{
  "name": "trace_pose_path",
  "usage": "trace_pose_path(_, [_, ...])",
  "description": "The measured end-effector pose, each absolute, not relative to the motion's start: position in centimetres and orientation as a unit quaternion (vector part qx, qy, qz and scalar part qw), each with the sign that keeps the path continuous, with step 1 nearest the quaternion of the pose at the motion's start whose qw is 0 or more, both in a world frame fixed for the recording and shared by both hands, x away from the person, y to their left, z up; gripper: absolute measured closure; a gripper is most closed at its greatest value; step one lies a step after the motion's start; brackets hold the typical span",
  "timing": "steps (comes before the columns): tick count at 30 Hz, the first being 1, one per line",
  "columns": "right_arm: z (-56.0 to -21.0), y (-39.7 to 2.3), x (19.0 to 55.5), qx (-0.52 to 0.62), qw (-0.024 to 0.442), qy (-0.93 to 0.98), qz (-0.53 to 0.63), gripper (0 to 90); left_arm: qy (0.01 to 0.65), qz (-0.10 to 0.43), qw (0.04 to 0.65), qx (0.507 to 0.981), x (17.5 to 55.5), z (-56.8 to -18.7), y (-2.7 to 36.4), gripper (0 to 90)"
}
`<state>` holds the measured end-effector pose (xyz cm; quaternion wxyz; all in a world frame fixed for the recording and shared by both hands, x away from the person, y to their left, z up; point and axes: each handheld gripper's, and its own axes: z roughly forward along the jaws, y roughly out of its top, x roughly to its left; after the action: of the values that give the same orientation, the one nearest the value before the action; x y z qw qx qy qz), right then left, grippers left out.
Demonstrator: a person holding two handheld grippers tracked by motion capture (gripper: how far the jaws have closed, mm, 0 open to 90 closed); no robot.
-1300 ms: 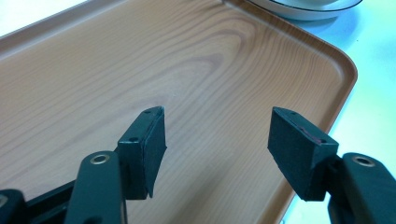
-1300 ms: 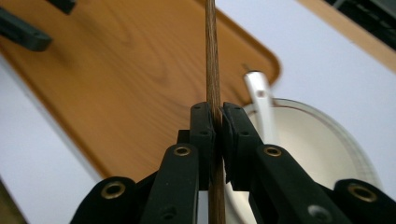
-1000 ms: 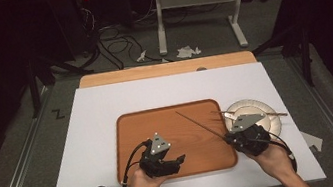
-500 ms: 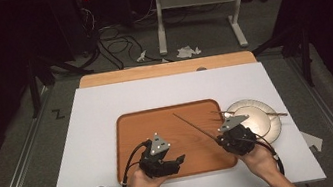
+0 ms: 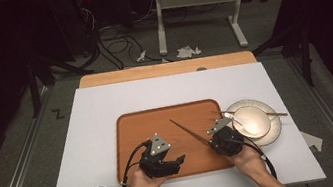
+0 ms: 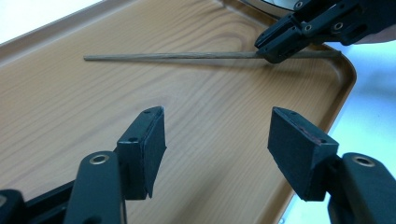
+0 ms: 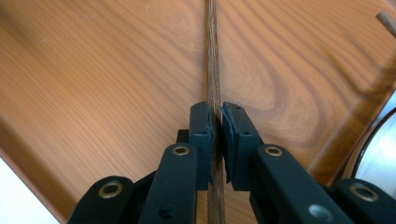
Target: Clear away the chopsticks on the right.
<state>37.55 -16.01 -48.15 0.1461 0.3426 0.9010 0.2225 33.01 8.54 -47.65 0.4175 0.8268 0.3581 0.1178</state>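
- High view: I am holding my right gripper [image 5: 222,138] at lower centre-right of the frame, over the right part of the tray [image 5: 132,129], pinching a chopstick [image 5: 185,129] that is running up-left from the jaws across the wood. My left gripper [image 5: 165,162] is resting low over the tray's lower left, hand coming in from the bottom edge. A second chopstick [image 5: 279,114] is lying across the plate [image 5: 274,132] just right of the tray.
- Left gripper view: my jaws are standing wide apart, holding nothing. The right gripper [image 6: 273,46] is showing at upper right, gripping the chopstick [image 6: 163,56] near one end, so the long free end could be sagging or swinging.
- Right gripper view: my right gripper [image 7: 217,126] is pressing its jaws closed on the thin chopstick [image 7: 212,56]; I am judging that it may roll or slip between the pads.
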Motion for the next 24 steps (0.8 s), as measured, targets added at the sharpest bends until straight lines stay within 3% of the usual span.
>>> trace_pose_path(24, [-48.8, -17.4, 38.2, 0.382, 0.181, 0.884, 0.201, 74.8, 0.354, 0.118, 0.417, 0.829, 32.9, -47.6, 8.5, 36.7])
